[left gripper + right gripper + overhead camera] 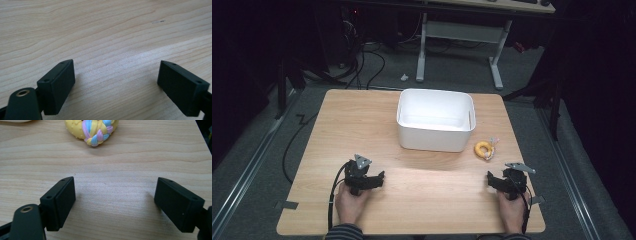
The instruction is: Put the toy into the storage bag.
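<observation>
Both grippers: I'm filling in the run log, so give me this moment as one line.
left gripper: open, over bare table | right gripper: open, facing yellow ring toy | white bin: looks empty | toy: right of bin, untouched

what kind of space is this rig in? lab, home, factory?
Probably a lab or data-collection room: a lone wooden table on grey carpet, loose cables on the floor, a white-legged desk behind, dark surroundings. A white bin and toy ring look like staged props.
</observation>
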Action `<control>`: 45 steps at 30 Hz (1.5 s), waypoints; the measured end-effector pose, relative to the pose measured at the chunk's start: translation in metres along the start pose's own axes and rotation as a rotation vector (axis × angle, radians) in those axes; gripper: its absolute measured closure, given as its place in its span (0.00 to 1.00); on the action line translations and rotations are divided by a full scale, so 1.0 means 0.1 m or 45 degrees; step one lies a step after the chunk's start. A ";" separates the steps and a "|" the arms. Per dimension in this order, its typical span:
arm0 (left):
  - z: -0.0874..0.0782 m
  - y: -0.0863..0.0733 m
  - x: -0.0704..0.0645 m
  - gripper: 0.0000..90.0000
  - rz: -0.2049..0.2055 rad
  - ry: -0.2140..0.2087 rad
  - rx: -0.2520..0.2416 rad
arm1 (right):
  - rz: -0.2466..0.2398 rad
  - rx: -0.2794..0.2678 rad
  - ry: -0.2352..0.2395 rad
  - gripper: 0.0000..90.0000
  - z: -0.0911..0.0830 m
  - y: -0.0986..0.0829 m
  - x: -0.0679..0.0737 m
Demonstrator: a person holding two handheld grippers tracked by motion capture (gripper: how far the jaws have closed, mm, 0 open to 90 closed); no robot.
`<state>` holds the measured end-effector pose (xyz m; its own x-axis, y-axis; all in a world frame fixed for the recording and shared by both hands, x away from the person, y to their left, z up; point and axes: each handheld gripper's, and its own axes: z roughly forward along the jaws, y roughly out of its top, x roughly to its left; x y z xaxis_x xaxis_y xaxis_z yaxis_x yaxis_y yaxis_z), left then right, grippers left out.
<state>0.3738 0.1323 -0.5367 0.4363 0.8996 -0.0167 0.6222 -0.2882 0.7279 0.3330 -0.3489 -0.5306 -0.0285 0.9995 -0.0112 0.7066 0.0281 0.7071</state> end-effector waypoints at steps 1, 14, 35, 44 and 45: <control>0.00 0.00 0.00 0.16 0.000 0.000 0.000 | -0.002 -0.005 0.000 0.20 0.00 0.00 0.00; 0.00 0.00 0.00 0.17 0.000 0.001 0.000 | -0.016 -0.005 0.008 0.21 -0.01 -0.01 0.01; 0.00 0.00 0.00 0.17 -0.001 0.001 -0.001 | -0.133 0.005 0.127 0.32 -0.07 -0.03 0.05; 0.00 0.00 0.00 0.17 -0.001 0.001 0.000 | -0.198 0.069 0.157 0.41 -0.14 0.02 0.14; 0.00 0.00 0.00 0.17 -0.001 0.001 0.000 | -0.206 0.060 0.165 0.42 -0.17 0.03 0.15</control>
<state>0.3739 0.1324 -0.5366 0.4351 0.9002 -0.0170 0.6225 -0.2872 0.7280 0.3222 -0.3344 -0.5167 -0.2330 0.9721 -0.0284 0.7179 0.1916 0.6693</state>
